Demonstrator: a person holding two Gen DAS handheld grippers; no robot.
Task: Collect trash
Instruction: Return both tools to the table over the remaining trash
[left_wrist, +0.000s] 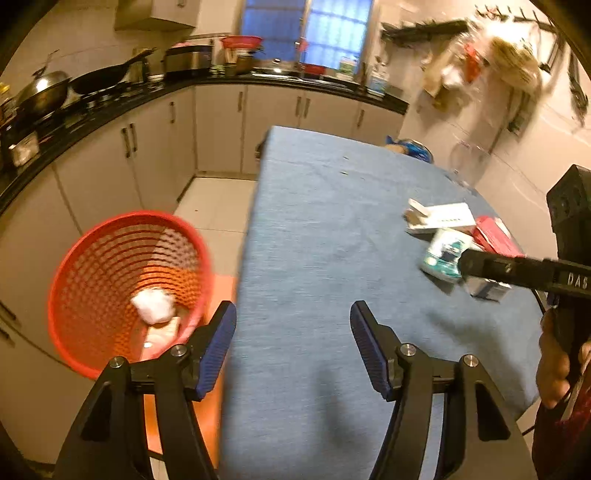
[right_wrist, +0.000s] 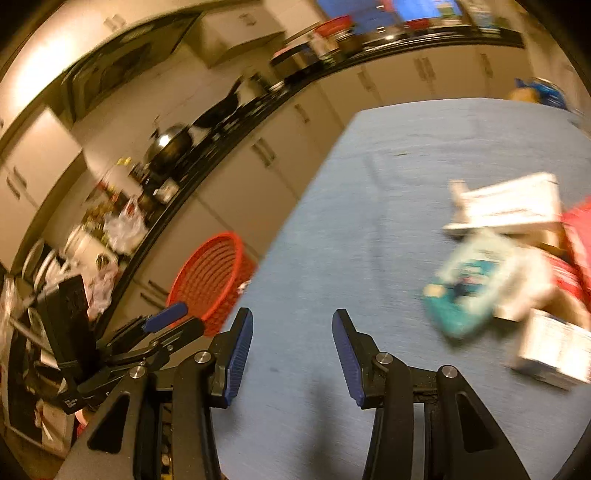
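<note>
- Left wrist view: we see the left gripper (left_wrist: 293, 341) with its blue pads wide apart and nothing between them, hanging over the near edge of the table (left_wrist: 317, 229), which has a blue cloth.
- To the left of the table, on the floor, stands a red basket (left_wrist: 92, 273). A white wad (left_wrist: 153, 304) lies at its bottom, with another pale piece just below it.
- On the right side of the table lies the trash pile (left_wrist: 458, 240): a white box (left_wrist: 441, 218) farthest, a red pack (left_wrist: 495, 234) to its right, a teal pack (left_wrist: 443, 256) nearer, and a small pale box (left_wrist: 487, 290) nearest.
- The right gripper (left_wrist: 517, 269) reaches in from the right, its tip over the teal pack; whether it touches, we cannot tell. A hand (left_wrist: 557, 365) holds its grip at the right edge.
- A counter (left_wrist: 110, 107) with pans runs along the far and left walls.
- Right wrist view: we see the right gripper (right_wrist: 293, 356) with its pads apart at a middling width, empty, above the bare cloth of the table (right_wrist: 369, 221).
- The trash pile (right_wrist: 509, 266) lies to the right, blurred: white box (right_wrist: 509, 205) far, teal pack (right_wrist: 469, 284) in the middle, pale box (right_wrist: 554, 350) near, red pack (right_wrist: 576, 229) at the edge.
- The basket (right_wrist: 207, 277) stands to the left beyond the table's edge, and the left gripper (right_wrist: 162, 321) shows in front of it.
</note>
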